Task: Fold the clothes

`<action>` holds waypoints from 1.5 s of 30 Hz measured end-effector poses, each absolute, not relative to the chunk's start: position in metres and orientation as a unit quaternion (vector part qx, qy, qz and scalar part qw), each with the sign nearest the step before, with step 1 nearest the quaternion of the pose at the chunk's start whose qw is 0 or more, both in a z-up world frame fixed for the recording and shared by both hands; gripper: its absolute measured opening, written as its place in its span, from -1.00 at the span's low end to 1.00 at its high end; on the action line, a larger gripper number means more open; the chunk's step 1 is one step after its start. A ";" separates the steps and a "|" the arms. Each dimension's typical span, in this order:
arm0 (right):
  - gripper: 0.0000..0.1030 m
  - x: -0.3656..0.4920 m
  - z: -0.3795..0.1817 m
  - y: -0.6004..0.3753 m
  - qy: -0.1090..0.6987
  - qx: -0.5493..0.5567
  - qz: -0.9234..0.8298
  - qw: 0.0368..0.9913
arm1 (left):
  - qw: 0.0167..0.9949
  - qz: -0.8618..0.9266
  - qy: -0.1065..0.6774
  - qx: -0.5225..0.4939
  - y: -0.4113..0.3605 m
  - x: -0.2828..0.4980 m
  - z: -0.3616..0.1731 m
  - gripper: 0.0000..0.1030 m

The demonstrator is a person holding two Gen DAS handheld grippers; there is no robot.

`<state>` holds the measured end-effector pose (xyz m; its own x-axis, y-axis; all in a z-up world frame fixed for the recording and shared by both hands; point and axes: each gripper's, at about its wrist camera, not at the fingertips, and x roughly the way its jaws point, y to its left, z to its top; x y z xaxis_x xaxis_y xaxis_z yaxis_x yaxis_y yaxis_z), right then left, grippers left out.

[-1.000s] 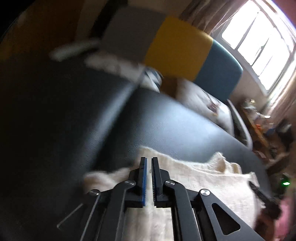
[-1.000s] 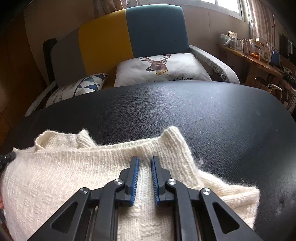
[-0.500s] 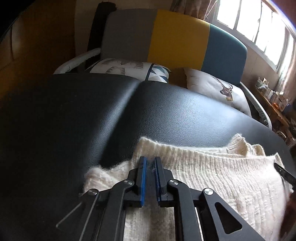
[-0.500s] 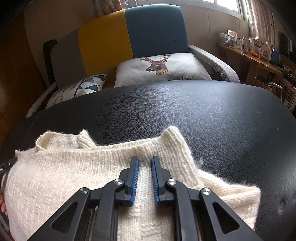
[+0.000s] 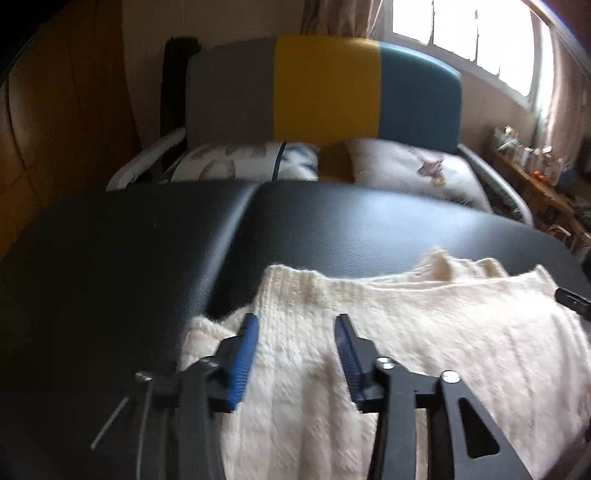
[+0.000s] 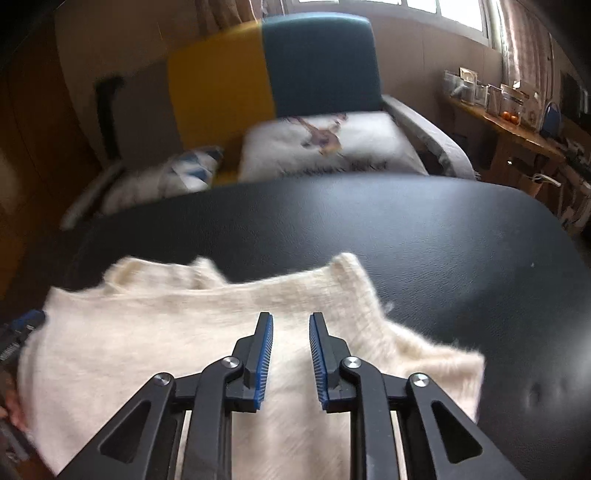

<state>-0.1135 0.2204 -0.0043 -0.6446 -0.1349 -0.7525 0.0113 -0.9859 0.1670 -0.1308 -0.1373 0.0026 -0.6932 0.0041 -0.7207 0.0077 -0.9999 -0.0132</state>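
Note:
A cream knitted sweater [image 5: 424,332] lies partly folded on the black padded table [image 5: 147,258]. My left gripper [image 5: 297,325] hovers over the sweater's left edge with its jaws open and nothing between them. In the right wrist view the same sweater [image 6: 166,332] spreads under my right gripper [image 6: 291,321], whose jaws stand open a little above the knit near its right side. The tip of the right gripper [image 5: 570,301] shows at the right edge of the left wrist view. The left gripper's blue pad [image 6: 26,321] peeks in at the far left of the right wrist view.
Behind the table [image 6: 443,240] stands a sofa with grey, yellow and teal back panels [image 5: 325,85] and two printed cushions [image 6: 325,144]. A wooden shelf [image 6: 509,125] with small items runs along the right wall under a bright window [image 5: 461,33].
Both grippers have opened: the left one from nearly shut to wide, the right one a little wider. The left wrist view has swung level toward the sofa. The sweater lies where it was.

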 end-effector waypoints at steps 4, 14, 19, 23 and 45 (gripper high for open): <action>-0.62 -0.089 -0.002 0.211 -0.069 0.413 -0.907 0.045 | 0.001 -0.915 -0.003 0.403 -0.135 -0.118 -0.001 -0.10; -0.61 -0.054 -0.034 0.232 -0.045 0.411 -0.911 -0.006 | 0.009 -0.921 -0.043 0.388 -0.136 -0.091 -0.029 -0.06; -0.61 -0.054 -0.034 0.244 -0.069 0.412 -0.908 -0.019 | 0.011 -0.920 -0.048 0.389 -0.136 -0.093 -0.031 -0.05; -0.59 -0.055 -0.032 0.249 -0.085 0.418 -0.904 -0.013 | 0.001 -0.922 -0.029 0.386 -0.140 -0.084 -0.023 -0.05; 0.24 0.038 -0.055 0.372 -0.470 0.391 -0.791 0.026 | -0.151 -0.921 -0.053 0.356 -0.053 -0.050 0.002 0.18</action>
